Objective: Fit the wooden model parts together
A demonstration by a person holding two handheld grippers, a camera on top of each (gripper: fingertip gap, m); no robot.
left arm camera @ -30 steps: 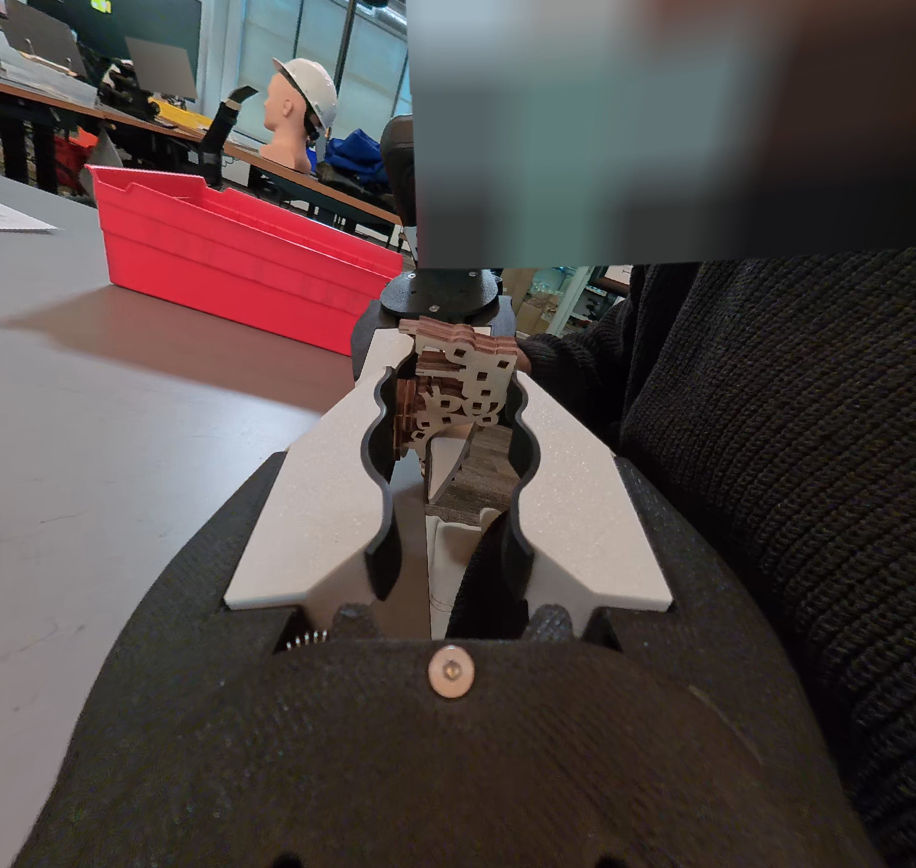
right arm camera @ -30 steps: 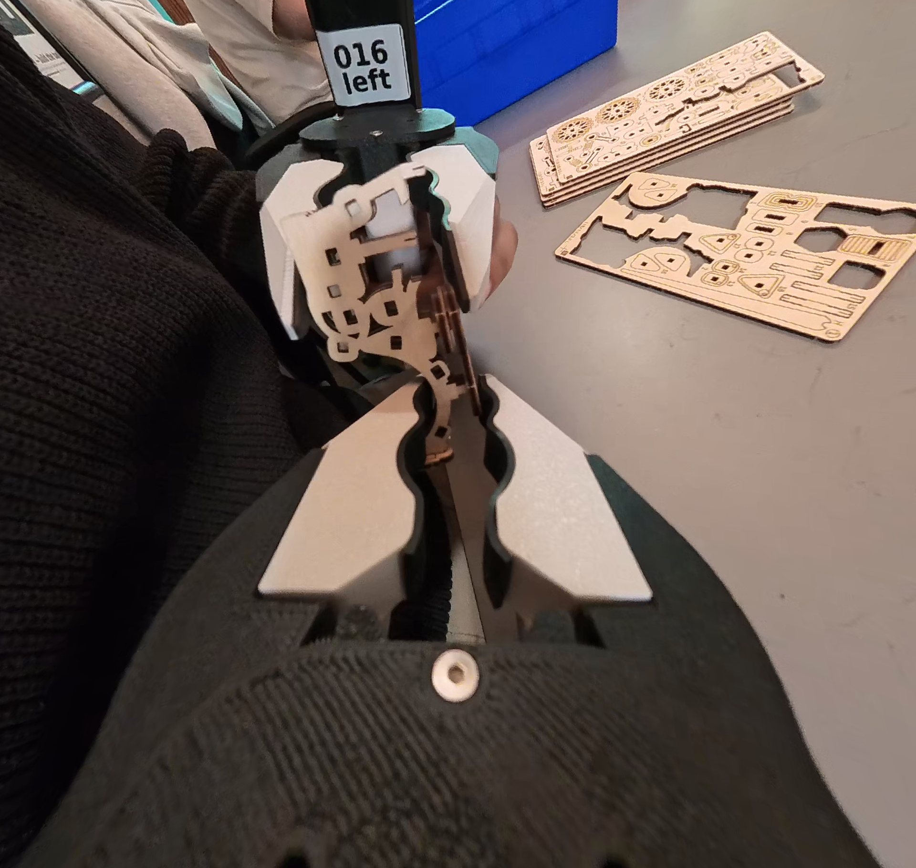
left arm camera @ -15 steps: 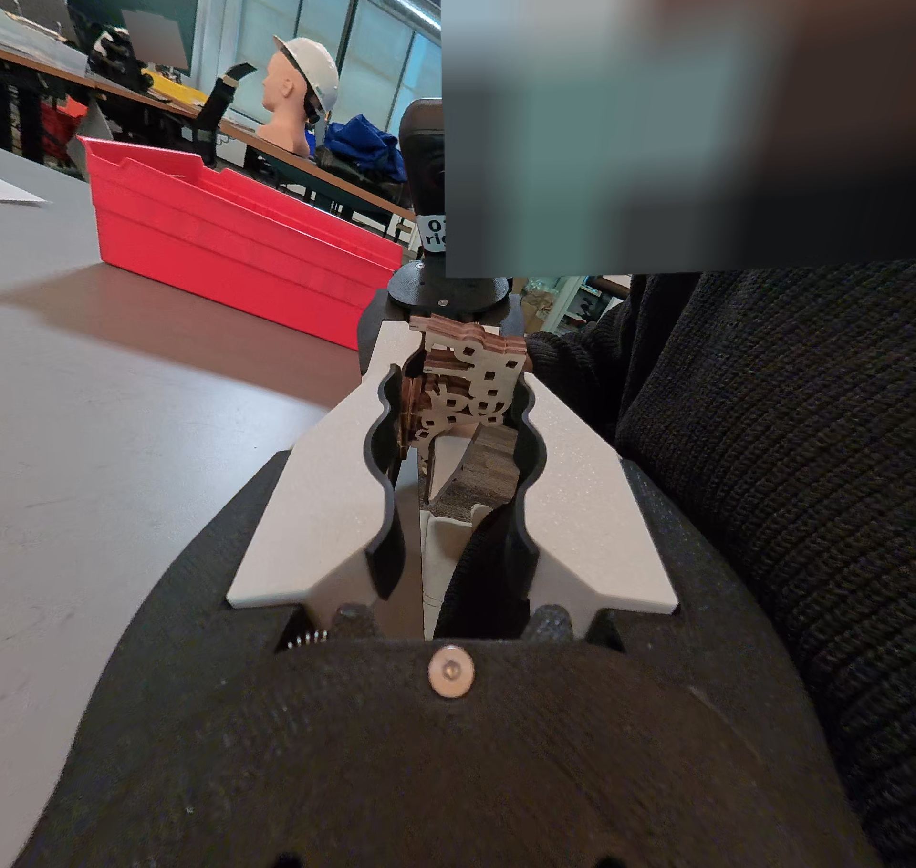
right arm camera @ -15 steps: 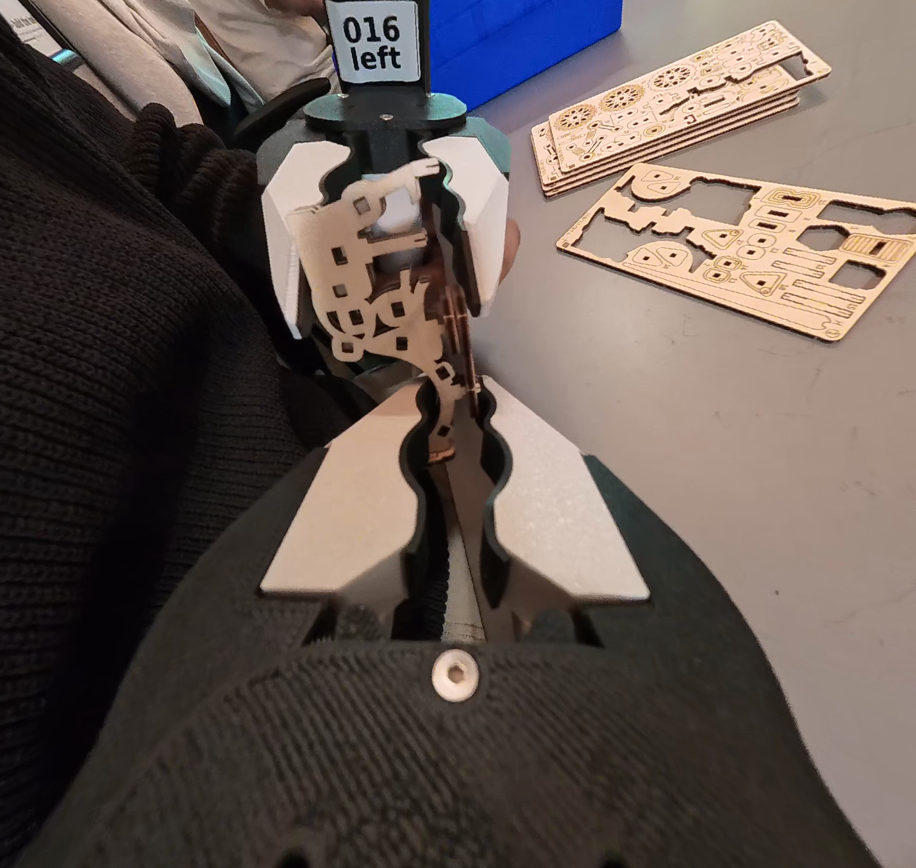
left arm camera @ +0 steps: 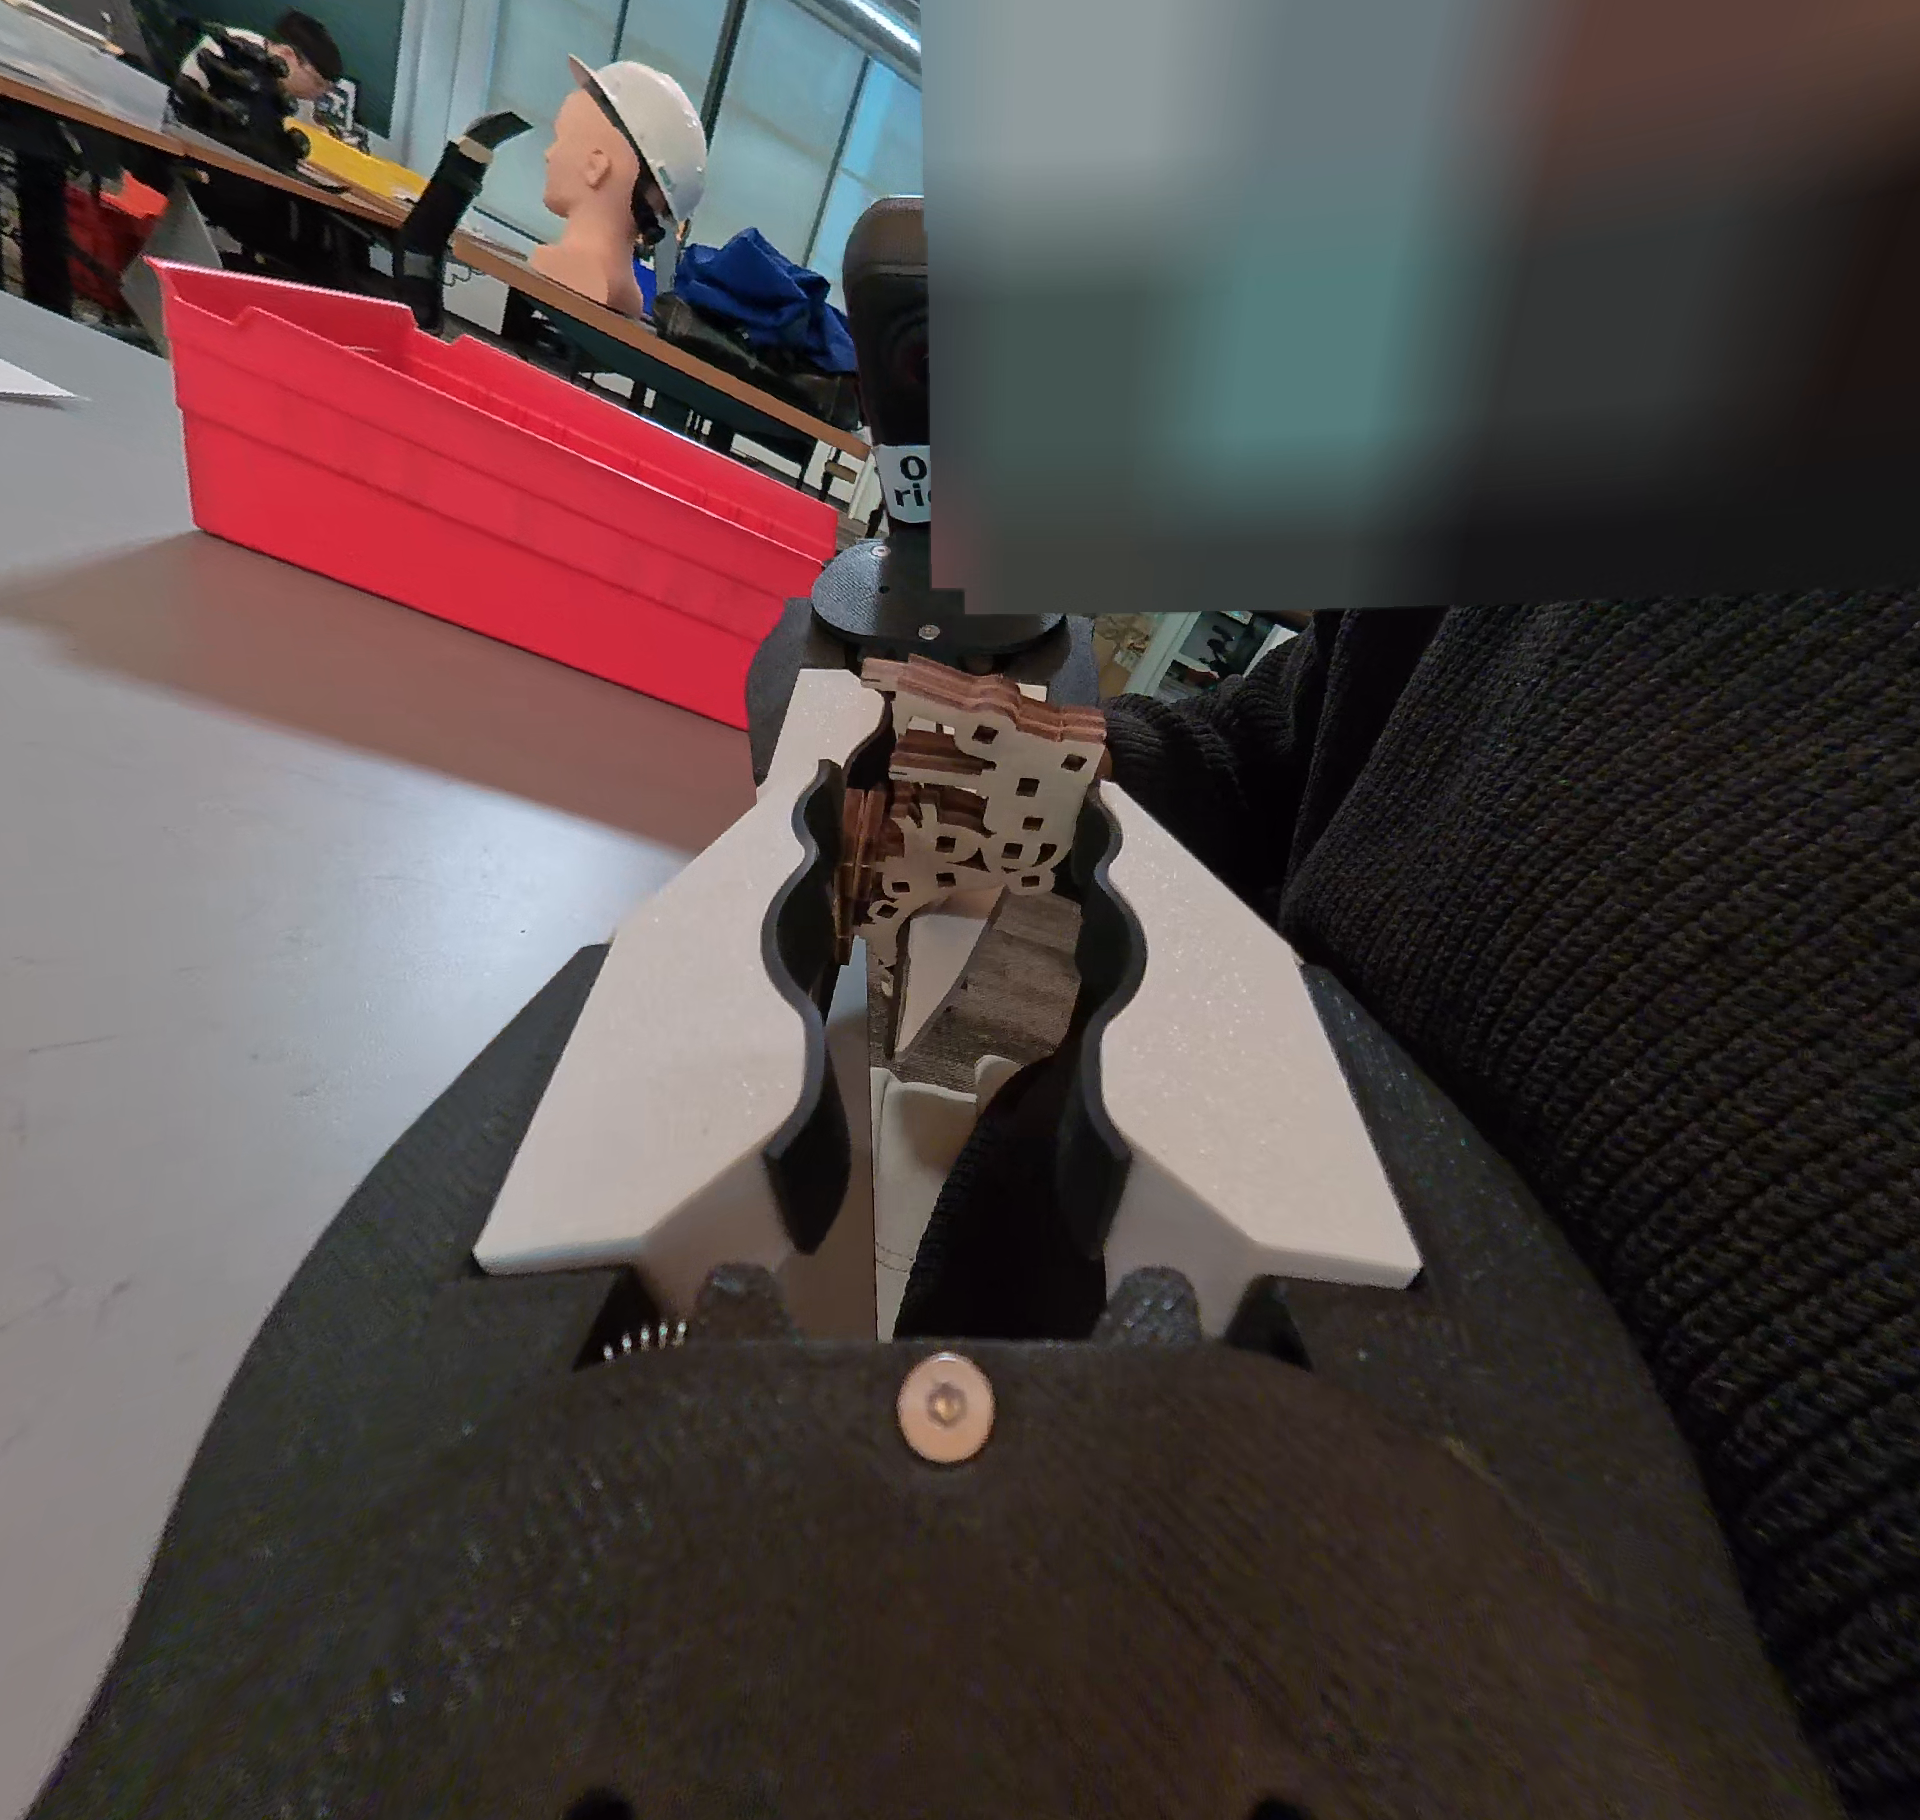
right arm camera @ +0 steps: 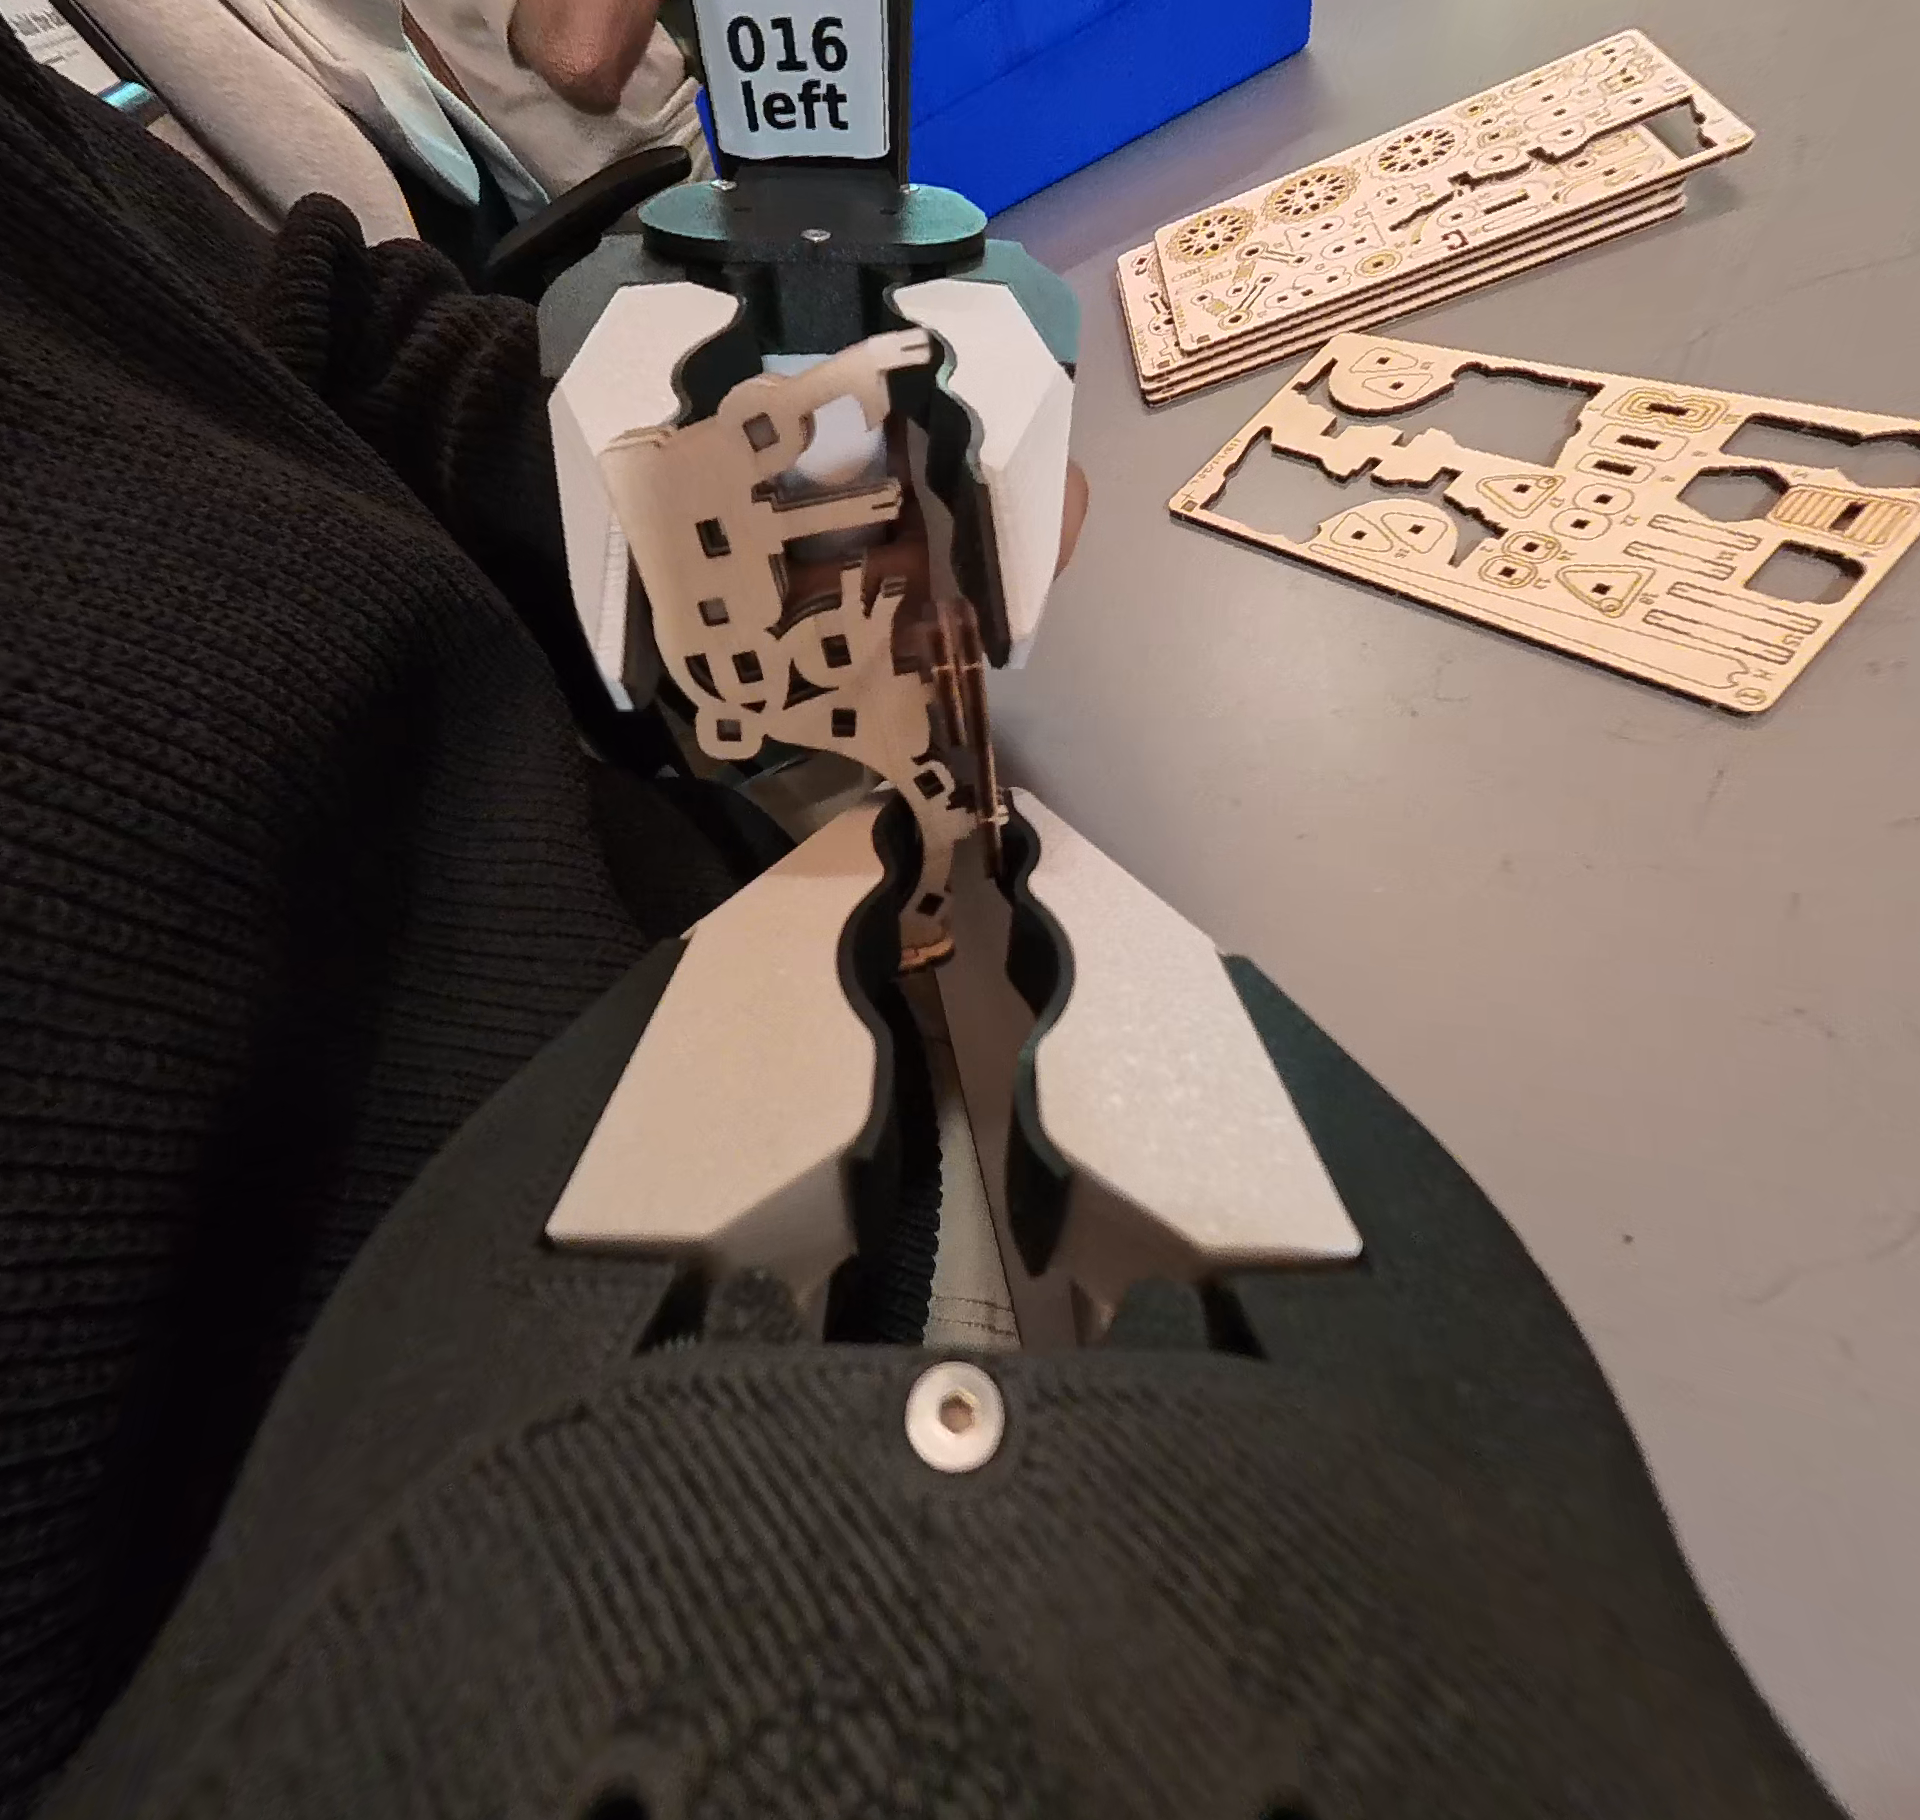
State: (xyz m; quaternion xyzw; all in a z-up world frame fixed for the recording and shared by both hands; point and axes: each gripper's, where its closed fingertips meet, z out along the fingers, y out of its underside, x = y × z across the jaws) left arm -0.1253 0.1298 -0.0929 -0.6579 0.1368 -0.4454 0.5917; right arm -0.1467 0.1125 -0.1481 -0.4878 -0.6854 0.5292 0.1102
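Observation:
A partly built wooden model (right arm camera: 727, 565) of pale, laser-cut pieces with square holes is held in the air between my two grippers, which face each other. My left gripper (left arm camera: 961, 794) is shut on the model's thick upper body (left arm camera: 1023, 783). In the right wrist view the left gripper (right arm camera: 816, 565) shows head-on, its white fingers (right arm camera: 623, 482) on either side of the model. My right gripper (right arm camera: 954, 835) is shut on the model's thin lower end. A person's black sleeve (right arm camera: 260, 731) is close beside both.
On the grey table (right arm camera: 1455, 939) lie a stack of wooden part sheets (right arm camera: 1455, 201) and one punched-out sheet (right arm camera: 1558, 544). A blue bin (right arm camera: 1091, 35) stands behind them. A red bin (left arm camera: 468, 482) stands on the table in the left wrist view. Across from one pair of fingers to the other is roughly 5 cm.
Both grippers keep their hold on the model. The pair has shifted slightly: the left gripper sits a little higher in the right wrist view.

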